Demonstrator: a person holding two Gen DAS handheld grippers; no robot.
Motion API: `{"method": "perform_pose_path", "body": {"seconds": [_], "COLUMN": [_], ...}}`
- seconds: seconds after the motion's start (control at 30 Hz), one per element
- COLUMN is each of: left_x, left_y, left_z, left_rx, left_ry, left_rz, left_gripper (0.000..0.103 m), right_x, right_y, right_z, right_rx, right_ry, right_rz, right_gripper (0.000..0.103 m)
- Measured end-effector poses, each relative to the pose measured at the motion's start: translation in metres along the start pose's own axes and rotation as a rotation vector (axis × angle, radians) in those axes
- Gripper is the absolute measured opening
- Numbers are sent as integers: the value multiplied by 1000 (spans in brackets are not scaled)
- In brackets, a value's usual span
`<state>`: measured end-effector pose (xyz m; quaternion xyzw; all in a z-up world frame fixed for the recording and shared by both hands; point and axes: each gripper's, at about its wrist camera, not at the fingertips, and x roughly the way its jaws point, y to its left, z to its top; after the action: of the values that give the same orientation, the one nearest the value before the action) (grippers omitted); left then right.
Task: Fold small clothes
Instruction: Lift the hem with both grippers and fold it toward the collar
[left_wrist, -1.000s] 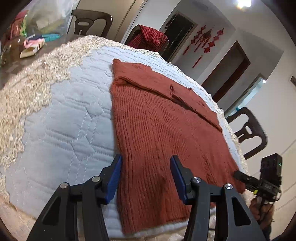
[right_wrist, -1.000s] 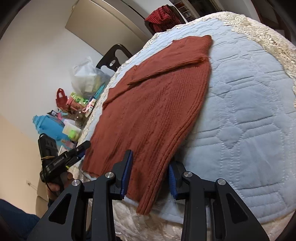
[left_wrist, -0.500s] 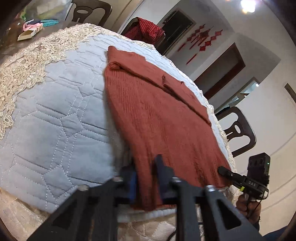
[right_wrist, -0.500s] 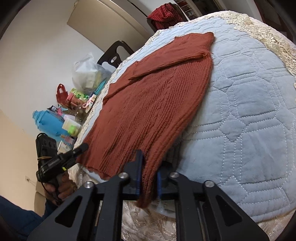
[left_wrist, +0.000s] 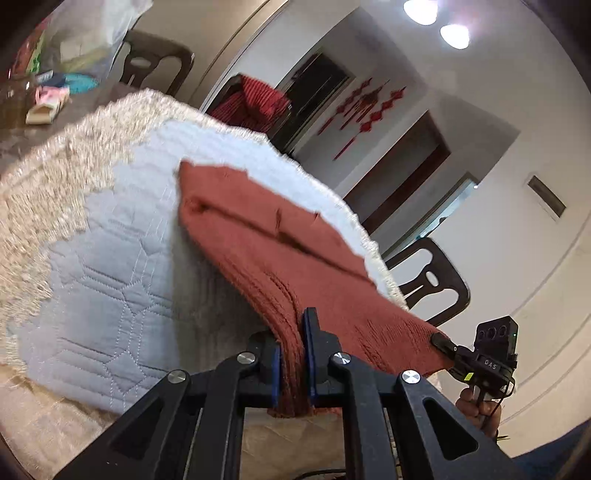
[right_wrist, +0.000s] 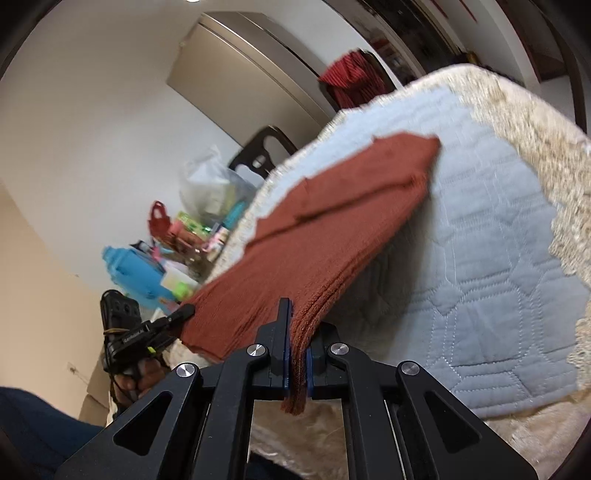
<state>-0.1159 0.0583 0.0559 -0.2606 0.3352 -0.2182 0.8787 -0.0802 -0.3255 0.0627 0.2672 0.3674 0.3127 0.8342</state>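
A rust-red knitted sweater (left_wrist: 280, 251) lies on a quilted light-blue pad (left_wrist: 110, 266) on the table, its sleeves folded across the far end. My left gripper (left_wrist: 293, 354) is shut on the sweater's near left hem corner and holds it lifted off the pad. My right gripper (right_wrist: 298, 354) is shut on the near right hem corner of the sweater (right_wrist: 325, 236), also lifted. Each gripper shows in the other's view, the right one in the left wrist view (left_wrist: 443, 343) and the left one in the right wrist view (right_wrist: 181, 314). The near half of the sweater hangs taut between them.
A beige lace cloth (left_wrist: 55, 166) borders the pad (right_wrist: 491, 280). Bags, a blue bottle (right_wrist: 136, 273) and small items crowd the table's far end. Dark chairs (left_wrist: 432, 280) stand around the table, one draped with a red checked cloth (left_wrist: 255, 103).
Both grippers closed on the near hem corners, then lifted the hem up off the pad. The near part of the sweater now hangs in the air.
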Motion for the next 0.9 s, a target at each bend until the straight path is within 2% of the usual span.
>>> {"method": "perform_pose_path", "body": {"seconds": [0.13,0.27,0.5,0.57,0.77,0.83,0.9], "left_x": [-6,12,41,56,107,127,150], "left_y": [-7,0,6,8,24,32,44], "left_z": [5,21,71,91,135,144,148], "left_rx": [17,5,4,6,-38,-51,-82], "left_ry": [-16,-21,-70,-74,-34,-5,41], "left_rz": [-1,10,15,39,68,87,109], "left_gripper": [12,12,12,12,12,12,12], "right_x": [-15,-6,16,28,63,78,96], "right_y": [13,6,-2,-8,-39,-55,-71], "right_z": [0,10,60,80,129,140,147], "right_rx": [-37,-23,-26,-12,90,145,204], "right_ry": [-25,-35,-81,-84,-79,-65,-32], "right_rz": [27,24,40,38,32,35,2], "right_gripper": [5,5,5,5,5,5,6]}}
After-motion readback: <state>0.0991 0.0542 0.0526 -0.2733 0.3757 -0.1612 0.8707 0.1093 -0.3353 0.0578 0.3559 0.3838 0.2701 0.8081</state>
